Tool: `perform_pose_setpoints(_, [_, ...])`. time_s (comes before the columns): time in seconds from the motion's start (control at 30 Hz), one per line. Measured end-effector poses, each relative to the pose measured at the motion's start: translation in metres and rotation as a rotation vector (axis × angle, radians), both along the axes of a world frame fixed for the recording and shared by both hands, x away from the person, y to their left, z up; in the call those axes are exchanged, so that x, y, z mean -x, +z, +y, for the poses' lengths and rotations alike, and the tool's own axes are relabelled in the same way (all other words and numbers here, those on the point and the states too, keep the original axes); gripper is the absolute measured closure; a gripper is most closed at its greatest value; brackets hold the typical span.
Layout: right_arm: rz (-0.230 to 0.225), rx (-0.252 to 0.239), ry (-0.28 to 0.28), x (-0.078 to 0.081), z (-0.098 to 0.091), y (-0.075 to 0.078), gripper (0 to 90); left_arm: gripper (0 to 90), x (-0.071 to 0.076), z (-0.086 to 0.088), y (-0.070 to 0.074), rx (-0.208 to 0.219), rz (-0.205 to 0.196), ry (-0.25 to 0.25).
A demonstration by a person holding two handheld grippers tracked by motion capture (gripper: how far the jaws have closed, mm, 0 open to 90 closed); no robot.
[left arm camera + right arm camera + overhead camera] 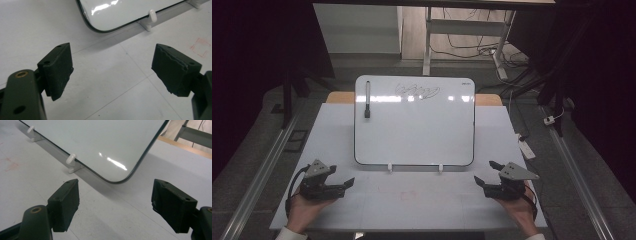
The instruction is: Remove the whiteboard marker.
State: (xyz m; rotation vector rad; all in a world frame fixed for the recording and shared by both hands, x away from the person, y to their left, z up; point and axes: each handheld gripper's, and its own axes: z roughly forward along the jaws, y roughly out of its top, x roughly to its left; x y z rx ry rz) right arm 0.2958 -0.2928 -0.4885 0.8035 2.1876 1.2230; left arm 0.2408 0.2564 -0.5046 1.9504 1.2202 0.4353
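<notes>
Hands sit nearest, at the front edge of the white table (342,120), each holding a gripper low over the bare surface: the left gripper (343,183) at the front left and the right gripper (484,176) at the front right, both pointing inward and forward, well apart from each other. Jaws on both stand wide apart with nothing between them, as each gripper view makes plain, with empty tabletop showing through the gap. Just beyond them a faint red square mark (408,195) lies on the table between the two hands. Farther on, the whiteboard (414,130) leans tilted on two small white pegs (389,167), its lower corners near each gripper. On the board's upper left a black marker (367,99) clings upright, and a dark scribble (418,90) runs across the top middle, the likely thing to be worked on. Behind the table stand desk legs and loose cables on the floor. Risk, as I judge it, lies in the long reach: the marker is far from both grippers, and an arm passing over the tilted board could nudge it off its pegs; a careless pinch on the slim marker could also knock it loose and send it sliding down the glossy face
</notes>
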Motion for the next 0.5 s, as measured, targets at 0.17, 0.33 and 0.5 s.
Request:
perform_pose_setpoints(0.17, [0.008,-0.003,0.013,0.0,0.002,-0.004,22.6,19.1,0.002,0.004,-0.001,0.007,0.005,0.001])
perform_pose_setpoints(0.33, [-0.001,-0.016,0.01,0.0,0.002,-0.002,22.9,20.1,0.001,0.004,-0.001,0.012,0.005,-0.009])
perform_pose_setpoints(0.5, [-0.013,-0.023,0.008,0.0,0.002,0.0,23.6,22.2,-0.002,0.001,0.013,0.032,-0.029,-0.012])
